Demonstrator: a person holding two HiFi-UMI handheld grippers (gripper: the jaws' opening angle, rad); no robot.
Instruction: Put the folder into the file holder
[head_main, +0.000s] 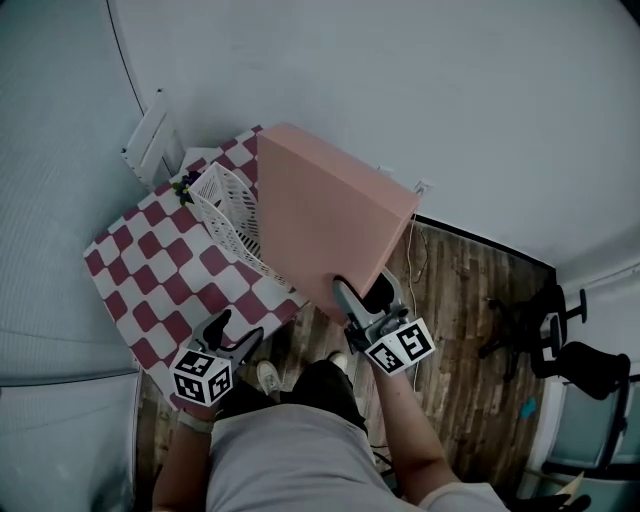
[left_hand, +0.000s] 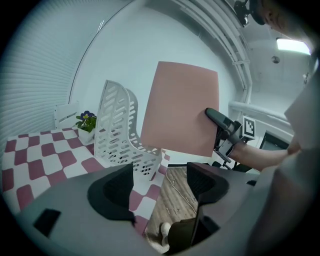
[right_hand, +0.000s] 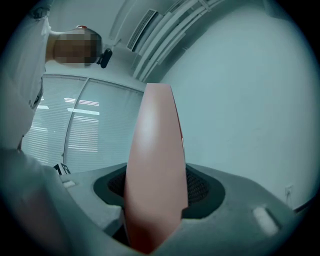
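Carry step: R gripper (head_main: 366, 297) pinches pink folder (head_main: 320, 220) by lower edge, held in air just beside white file holder (head_main: 232, 215) on checkered table (head_main: 140, 270). L gripper (head_main: 232, 330) jaws spread, empty. Next, prob: align folder w/ slot, lower in.

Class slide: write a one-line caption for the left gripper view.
Open left tongs look on as the right tongs hold a pink folder up near the white file holder.

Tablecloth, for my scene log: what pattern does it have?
The tablecloth has dark-red and white checks, clearest in the head view.
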